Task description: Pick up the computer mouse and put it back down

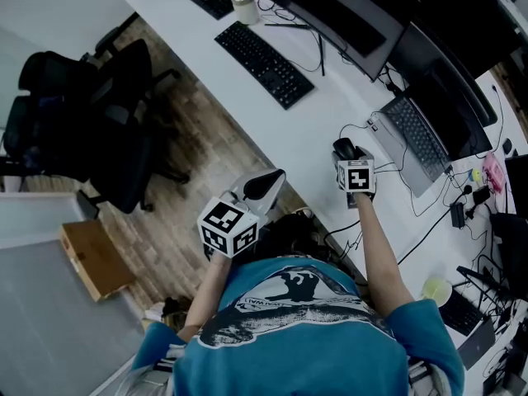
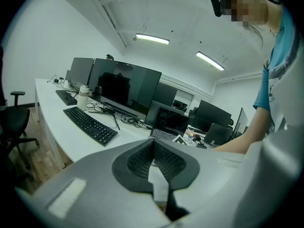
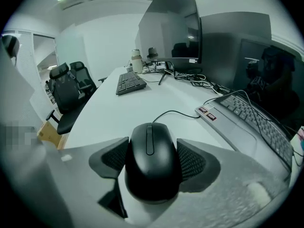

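Note:
The black wired computer mouse (image 3: 152, 163) sits between the ribbed pads of my right gripper (image 3: 153, 158), which is shut on its two sides. Its cable (image 3: 178, 113) runs away over the white desk (image 3: 133, 108). In the head view the mouse (image 1: 343, 149) shows just beyond the right gripper (image 1: 353, 170), near the laptop. Whether it rests on the desk or hangs just above it I cannot tell. My left gripper (image 1: 266, 185) is held off the desk's near edge, above the floor. Its pads (image 2: 164, 161) meet, with nothing between them.
An open laptop (image 1: 412, 139) lies right of the mouse. A black keyboard (image 1: 264, 63), monitors (image 1: 338, 19) and a bottle (image 1: 243, 2) stand further along the desk. Loose cables (image 1: 429, 213) trail at the right. Office chairs (image 1: 91, 122) and a cardboard box (image 1: 92, 258) are on the floor at the left.

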`<state>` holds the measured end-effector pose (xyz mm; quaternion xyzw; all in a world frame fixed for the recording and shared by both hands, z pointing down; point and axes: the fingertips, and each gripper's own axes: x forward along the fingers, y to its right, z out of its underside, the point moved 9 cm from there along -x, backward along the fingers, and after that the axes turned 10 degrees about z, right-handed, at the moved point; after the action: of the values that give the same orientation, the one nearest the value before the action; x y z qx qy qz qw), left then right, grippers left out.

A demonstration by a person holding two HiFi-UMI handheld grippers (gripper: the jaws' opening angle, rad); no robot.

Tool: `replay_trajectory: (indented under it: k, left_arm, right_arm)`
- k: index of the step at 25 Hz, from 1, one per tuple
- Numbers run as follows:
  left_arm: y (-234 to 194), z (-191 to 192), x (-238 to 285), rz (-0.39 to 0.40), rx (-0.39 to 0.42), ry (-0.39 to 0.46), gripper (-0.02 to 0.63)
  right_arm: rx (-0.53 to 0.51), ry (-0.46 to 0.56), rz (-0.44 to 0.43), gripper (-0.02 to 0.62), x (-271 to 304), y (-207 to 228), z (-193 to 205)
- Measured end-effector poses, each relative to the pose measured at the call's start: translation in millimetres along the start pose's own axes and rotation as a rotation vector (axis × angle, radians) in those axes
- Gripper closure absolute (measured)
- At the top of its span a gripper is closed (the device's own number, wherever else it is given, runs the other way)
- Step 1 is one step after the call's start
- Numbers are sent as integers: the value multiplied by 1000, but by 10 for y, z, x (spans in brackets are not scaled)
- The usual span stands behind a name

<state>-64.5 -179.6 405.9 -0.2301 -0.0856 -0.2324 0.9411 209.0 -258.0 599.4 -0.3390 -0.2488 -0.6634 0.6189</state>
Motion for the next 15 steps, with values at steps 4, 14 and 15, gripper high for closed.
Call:
replay_trajectory:
  k: [4, 14, 15]
  left_arm:
    - [-54, -33, -6, 22, 5, -2, 595]
    - [-172, -99, 129, 139, 27, -22, 595]
    - [-181, -108, 154, 155, 30, -26, 594]
  right_arm:
    - [40, -3, -1, 282, -6, -1, 12]
    - [185, 78, 52, 268, -459, 71, 6]
    - [212, 96, 52, 270, -540, 77, 4]
